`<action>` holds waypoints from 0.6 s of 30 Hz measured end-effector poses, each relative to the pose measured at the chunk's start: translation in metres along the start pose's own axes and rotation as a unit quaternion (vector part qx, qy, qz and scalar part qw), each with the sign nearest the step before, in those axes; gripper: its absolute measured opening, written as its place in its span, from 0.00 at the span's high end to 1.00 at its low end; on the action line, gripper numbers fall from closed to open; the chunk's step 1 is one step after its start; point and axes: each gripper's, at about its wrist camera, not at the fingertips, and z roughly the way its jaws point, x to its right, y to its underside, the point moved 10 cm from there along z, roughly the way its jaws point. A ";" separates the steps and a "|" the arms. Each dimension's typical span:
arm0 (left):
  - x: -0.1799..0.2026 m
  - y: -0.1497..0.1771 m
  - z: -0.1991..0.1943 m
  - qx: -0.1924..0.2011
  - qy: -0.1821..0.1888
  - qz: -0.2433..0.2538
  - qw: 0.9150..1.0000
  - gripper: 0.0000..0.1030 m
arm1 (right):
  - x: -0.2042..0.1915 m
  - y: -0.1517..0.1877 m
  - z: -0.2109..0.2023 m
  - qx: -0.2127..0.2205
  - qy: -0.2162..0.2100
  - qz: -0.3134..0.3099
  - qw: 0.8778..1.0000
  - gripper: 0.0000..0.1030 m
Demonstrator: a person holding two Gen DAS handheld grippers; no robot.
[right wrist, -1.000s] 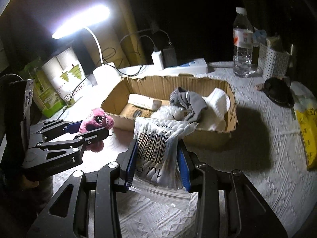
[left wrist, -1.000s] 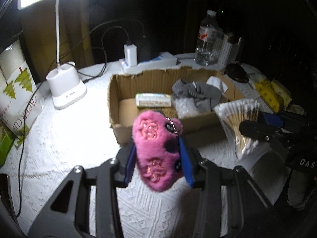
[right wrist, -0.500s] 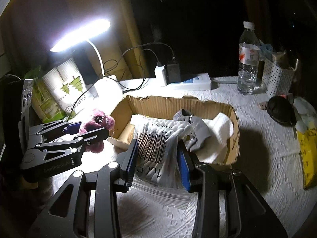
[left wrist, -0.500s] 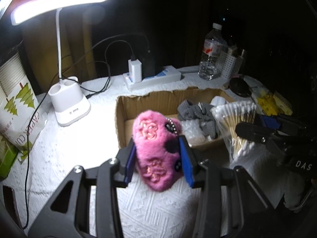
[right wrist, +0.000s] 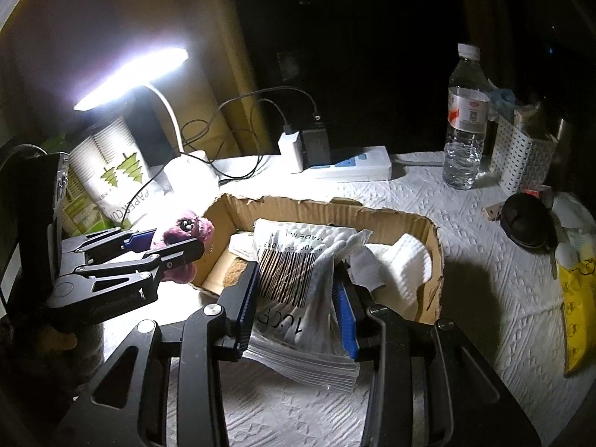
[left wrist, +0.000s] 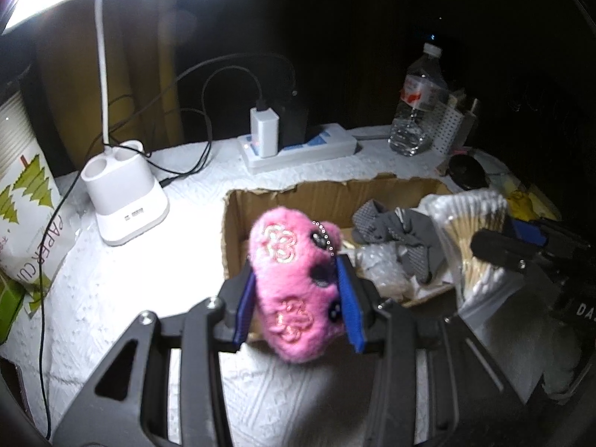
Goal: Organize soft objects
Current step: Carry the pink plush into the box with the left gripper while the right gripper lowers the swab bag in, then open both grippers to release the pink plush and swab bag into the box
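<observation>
My left gripper (left wrist: pixel 298 294) is shut on a pink plush toy (left wrist: pixel 294 279) with embroidered flowers, held above the near left corner of an open cardboard box (left wrist: pixel 283 195). My right gripper (right wrist: pixel 298 298) is shut on a clear bag of cotton swabs (right wrist: pixel 298 279) with a barcode, over the box's near edge (right wrist: pixel 436 260). The box holds a grey sock (left wrist: pixel 402 231), bubble wrap (left wrist: pixel 376 264) and a white cloth (right wrist: pixel 406 260). The left gripper and toy (right wrist: pixel 186 229) show at the left of the right wrist view. The swab bag (left wrist: pixel 469 238) shows at the right of the left wrist view.
A lit white desk lamp (left wrist: pixel 126 201) stands left of the box, with a paper-cup pack (left wrist: pixel 26 201) beyond. A power strip with chargers (left wrist: pixel 298 145), a water bottle (right wrist: pixel 465 126) and a white basket (right wrist: pixel 521 160) stand behind. A yellow pack (right wrist: pixel 577 320) and black round object (right wrist: pixel 525 223) lie right.
Both grippers have risen and moved in toward the box with their loads. The toy now hangs over the box's near left corner; the swab bag is over the box's near edge.
</observation>
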 end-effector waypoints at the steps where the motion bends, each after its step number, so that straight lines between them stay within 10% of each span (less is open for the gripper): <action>1: 0.000 0.000 0.004 -0.003 0.000 -0.001 1.000 0.60 | 0.003 0.000 0.002 -0.001 0.000 0.002 1.000 0.61; 12: -0.001 0.000 0.024 -0.025 -0.002 -0.007 1.000 0.57 | 0.020 -0.009 0.019 -0.008 0.006 0.009 1.000 0.61; 18: -0.010 -0.003 0.023 -0.020 -0.002 -0.029 0.999 0.34 | 0.020 -0.016 0.028 -0.011 0.000 0.009 1.000 0.61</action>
